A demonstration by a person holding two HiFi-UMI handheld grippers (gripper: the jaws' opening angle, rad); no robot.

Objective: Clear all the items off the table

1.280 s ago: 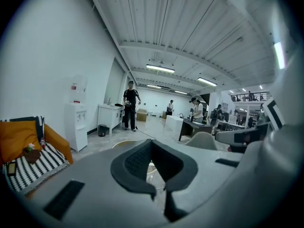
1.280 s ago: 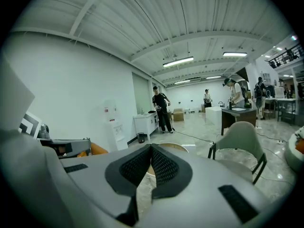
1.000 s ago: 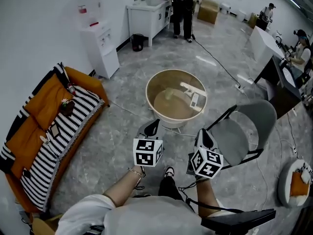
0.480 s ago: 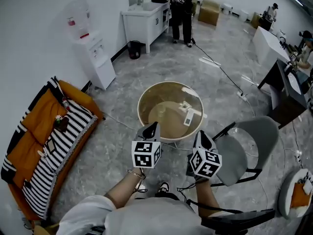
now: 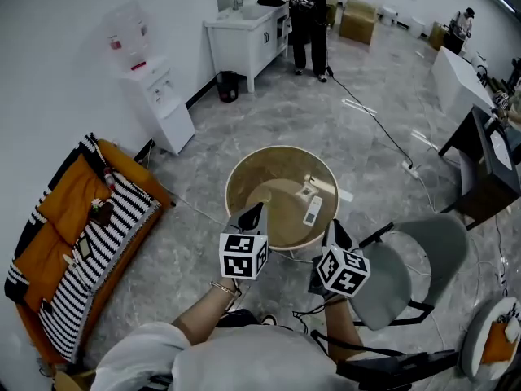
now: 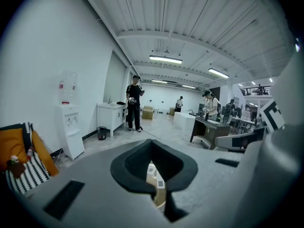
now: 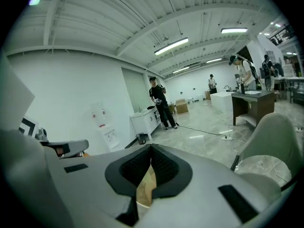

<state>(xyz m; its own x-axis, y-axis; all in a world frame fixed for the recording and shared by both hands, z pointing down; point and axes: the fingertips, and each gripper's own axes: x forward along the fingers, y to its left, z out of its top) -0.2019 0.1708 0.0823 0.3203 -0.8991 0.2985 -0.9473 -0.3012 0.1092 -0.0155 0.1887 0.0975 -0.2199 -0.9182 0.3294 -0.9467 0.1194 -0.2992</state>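
Note:
A round tan table [image 5: 244,172] stands just ahead of me in the head view. On it lie a white remote-like item [image 5: 313,211] and a small pale item [image 5: 307,187]; a white flat piece [image 5: 343,195] pokes out at its right rim. My left gripper [image 5: 254,210] is shut and empty at the table's near edge. My right gripper [image 5: 335,228] is shut and empty too, beside the near right rim. In the left gripper view the shut gripper [image 6: 152,144] shows the white item [image 6: 159,182] below its tips. The right gripper [image 7: 151,148] shows only the table top [image 7: 147,186].
A grey chair [image 5: 407,259] stands right of the table. At left is an orange and striped sofa [image 5: 81,235]. A water dispenser [image 5: 155,96], a sink cabinet [image 5: 244,27] and a standing person [image 5: 309,15] are farther off. A cable [image 5: 383,129] crosses the floor.
Both grippers have moved forward together, and the table now lies right at their tips. The chair has slid toward the lower right of the head view. Both stay shut.

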